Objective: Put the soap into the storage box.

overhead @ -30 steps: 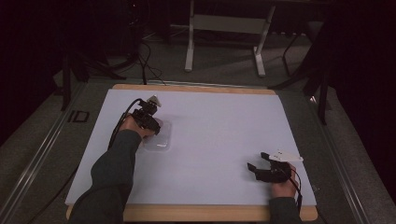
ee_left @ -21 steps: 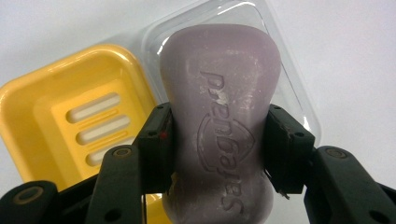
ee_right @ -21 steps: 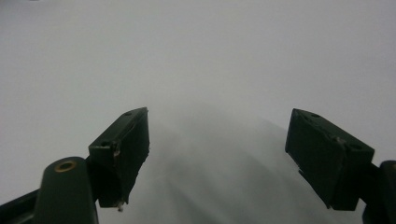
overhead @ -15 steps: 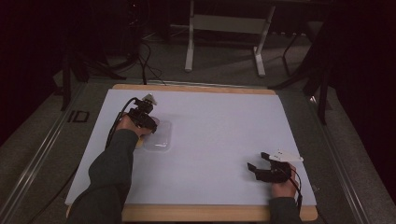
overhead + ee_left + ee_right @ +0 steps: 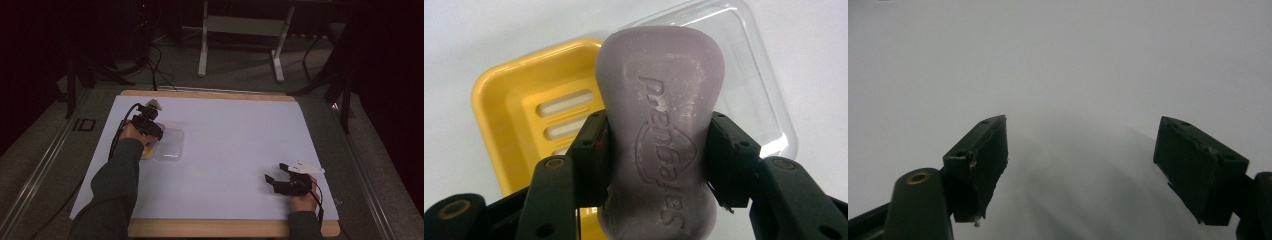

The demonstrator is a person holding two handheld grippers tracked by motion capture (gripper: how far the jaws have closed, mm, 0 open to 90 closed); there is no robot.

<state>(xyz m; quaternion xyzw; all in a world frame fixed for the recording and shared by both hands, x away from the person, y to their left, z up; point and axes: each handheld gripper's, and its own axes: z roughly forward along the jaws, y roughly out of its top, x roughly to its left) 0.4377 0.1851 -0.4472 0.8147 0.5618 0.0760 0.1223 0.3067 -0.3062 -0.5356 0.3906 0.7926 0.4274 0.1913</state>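
Clamping the soap bar [image 5: 659, 125] sideways, left gripper [image 5: 656, 150] points its long axis away.

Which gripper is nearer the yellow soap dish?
Left. The left gripper, gripping the purple soap, hovers just over the yellow soap dish; the right gripper rests far across the table.

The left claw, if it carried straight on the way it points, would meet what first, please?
Holding the soap, the left claw points at the yellow dish and clear lid; the dish probably comes first, though depth is unclear.
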